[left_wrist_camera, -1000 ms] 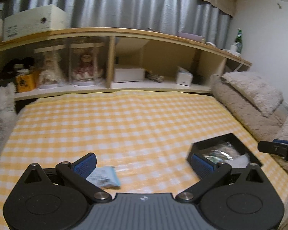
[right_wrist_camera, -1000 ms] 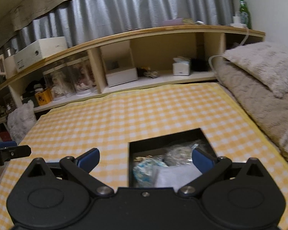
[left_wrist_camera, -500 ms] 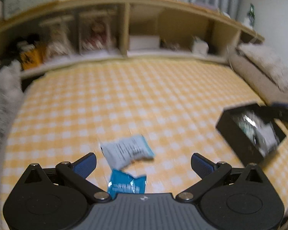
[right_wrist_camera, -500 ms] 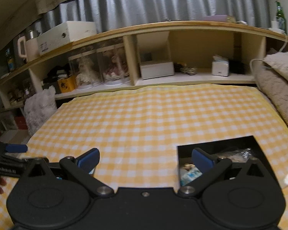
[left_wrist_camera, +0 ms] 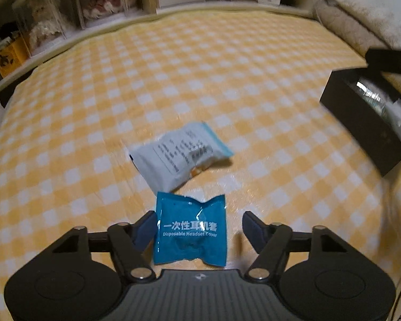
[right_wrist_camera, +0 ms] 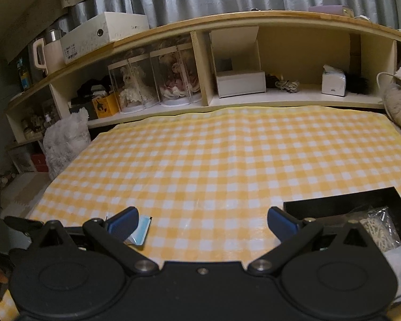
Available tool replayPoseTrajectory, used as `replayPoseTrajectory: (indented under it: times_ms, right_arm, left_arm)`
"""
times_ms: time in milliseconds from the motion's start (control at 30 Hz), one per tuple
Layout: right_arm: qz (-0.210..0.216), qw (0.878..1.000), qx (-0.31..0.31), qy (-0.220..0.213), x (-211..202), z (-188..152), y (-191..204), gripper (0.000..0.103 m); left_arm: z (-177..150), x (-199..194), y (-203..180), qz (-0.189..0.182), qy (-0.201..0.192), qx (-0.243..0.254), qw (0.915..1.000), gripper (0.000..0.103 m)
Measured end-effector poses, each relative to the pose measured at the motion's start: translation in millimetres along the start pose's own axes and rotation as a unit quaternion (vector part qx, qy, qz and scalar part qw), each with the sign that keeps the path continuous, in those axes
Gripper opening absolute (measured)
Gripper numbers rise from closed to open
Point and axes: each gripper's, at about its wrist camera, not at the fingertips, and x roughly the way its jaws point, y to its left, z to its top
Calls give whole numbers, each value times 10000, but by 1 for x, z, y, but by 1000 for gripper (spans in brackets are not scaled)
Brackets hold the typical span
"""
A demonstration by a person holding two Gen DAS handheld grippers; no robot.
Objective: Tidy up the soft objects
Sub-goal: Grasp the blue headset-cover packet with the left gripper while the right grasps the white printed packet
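Teal packet [left_wrist_camera: 190,234], white packet [left_wrist_camera: 177,155], yellow-and-white checked cloth [left_wrist_camera: 200,80], black box [left_wrist_camera: 361,117]

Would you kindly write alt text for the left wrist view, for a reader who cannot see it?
The left gripper points down at a blue packet lying between its open fingers on a yellow checked cloth. A white packet lies just beyond, and a black box of bagged items sits at the right edge. The gripper's jaws have just been closing.
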Motion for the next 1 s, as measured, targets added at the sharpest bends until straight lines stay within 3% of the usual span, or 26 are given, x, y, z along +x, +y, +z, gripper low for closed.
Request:
replayPoseTrajectory:
  times_ms: [200, 400, 500, 567, 633, 900, 967, 1000]
  right_arm:
    - [20, 10000, 3, 72, 13, 0, 8, 103]
    - [133, 9996, 67, 226, 29, 0, 20, 103]
    - [204, 9994, 34, 267, 33, -2, 29, 103]
    - [210, 9994, -28, 280, 35, -3, 33, 103]
    - [225, 9993, -52, 299, 35, -4, 33, 103]
    - [244, 9989, -35, 409, 42, -6, 33, 103]
    - [261, 9988, -66, 417, 43, -6, 33, 103]
    - [268, 9987, -79, 425, 44, -5, 33, 103]
  left_arm:
    - [-1, 13, -3, 232, 163, 300, 9991, 63]
    - [0, 14, 5, 81, 99, 66, 9999, 43]
    - [-2, 12, 6, 33, 71, 26, 10000, 50]
    - [-4, 10, 8, -10, 126, 42, 9999, 81]
    - [-6, 7, 9, -54, 96, 90, 9999, 87]
    - [-5, 3, 5, -182, -120, 155, 9996, 83]
    - [-3, 7, 2, -280, 3, 249, 9993, 67]
    - [-3, 10, 2, -312, 61, 253, 9992, 64]
